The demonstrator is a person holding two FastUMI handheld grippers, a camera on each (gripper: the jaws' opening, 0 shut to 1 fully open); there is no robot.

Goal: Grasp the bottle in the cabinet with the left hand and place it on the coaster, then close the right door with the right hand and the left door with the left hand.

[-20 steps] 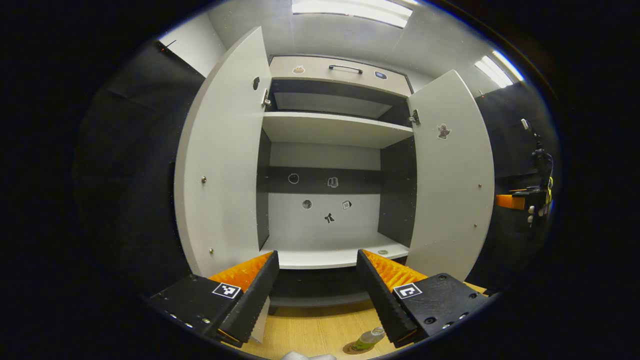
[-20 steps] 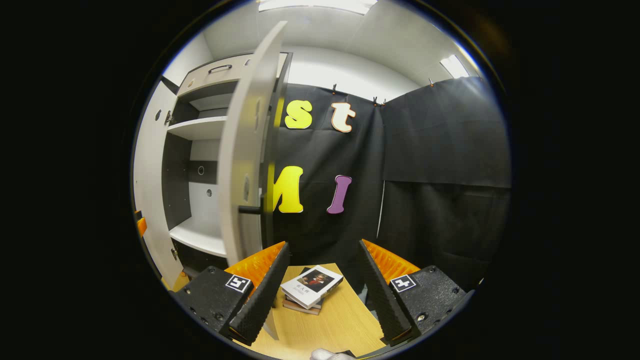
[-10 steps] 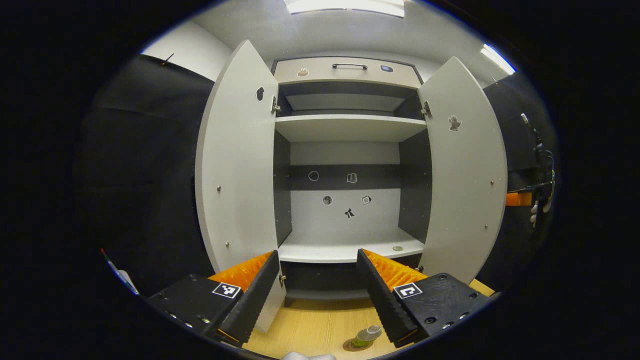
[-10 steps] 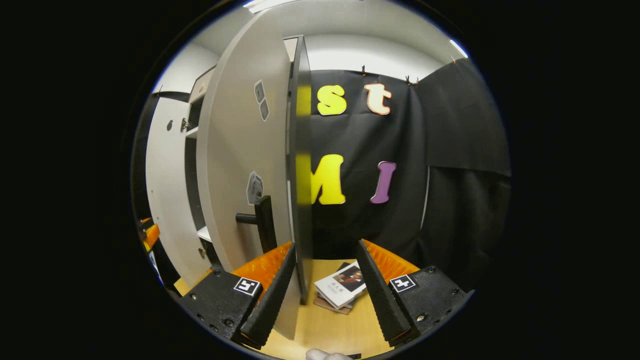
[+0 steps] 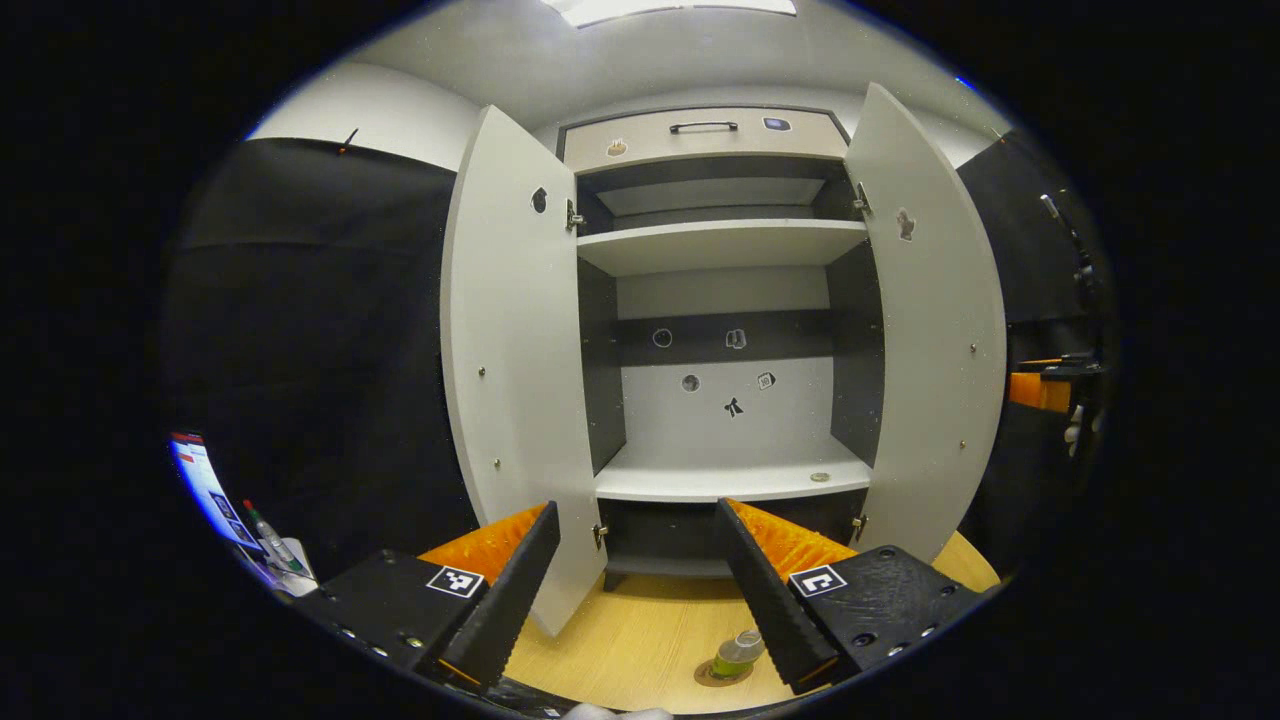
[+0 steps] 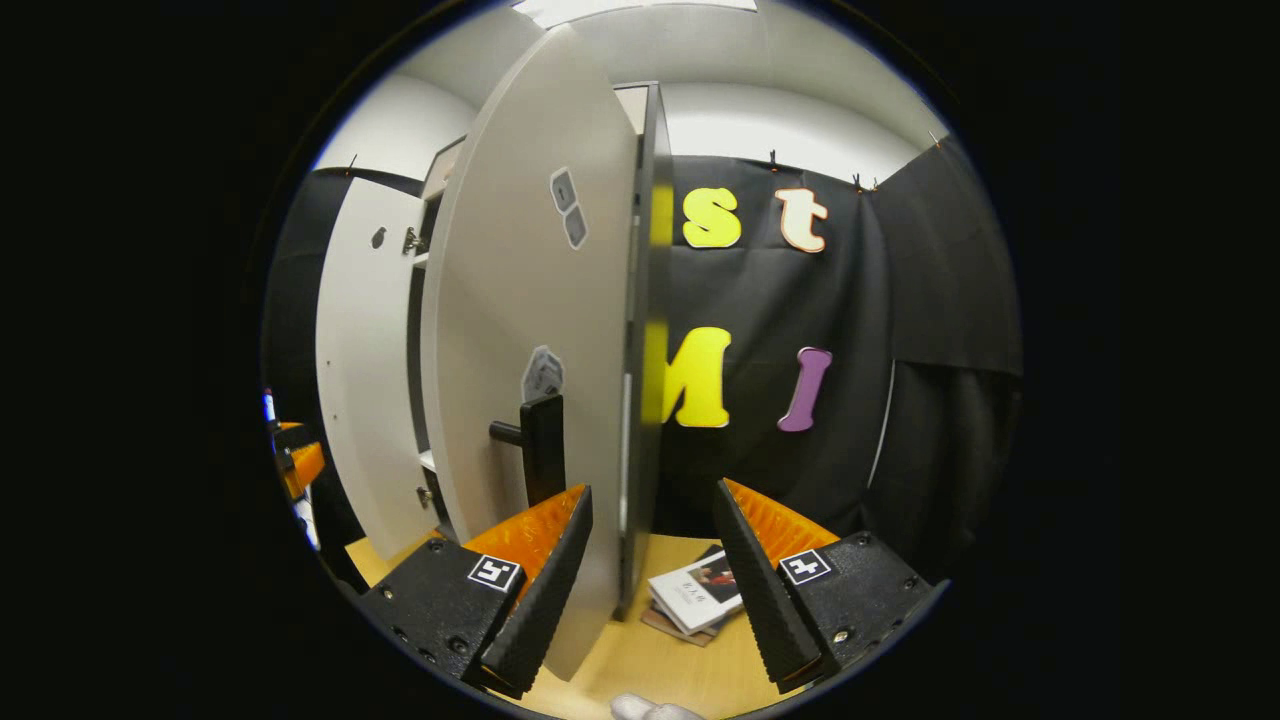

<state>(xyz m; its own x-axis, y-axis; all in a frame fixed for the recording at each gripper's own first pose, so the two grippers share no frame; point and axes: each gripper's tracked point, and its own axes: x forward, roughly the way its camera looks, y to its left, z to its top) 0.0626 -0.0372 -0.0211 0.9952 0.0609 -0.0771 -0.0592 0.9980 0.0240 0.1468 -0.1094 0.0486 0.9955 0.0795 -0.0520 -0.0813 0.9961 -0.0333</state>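
Observation:
In the left gripper view the white cabinet stands with both doors swung out, the left door and the right door. A small green bottle stands on a round coaster on the wooden table, just below my left gripper, which is open and holds nothing. In the right gripper view the right door with its dark handle is close in front. My right gripper is open, and the door's edge lies between its fingers without being pressed. The right gripper also shows far right.
A stack of books lies on the wooden table behind the right door. A screen and a pen sit at the far left of the left gripper view. The cabinet's shelves are bare apart from a small round object.
The left gripper has drawn back from the cabinet and turned left, so the cabinet looks smaller. The right gripper has moved in close to the right door's edge, which now sits between its fingers.

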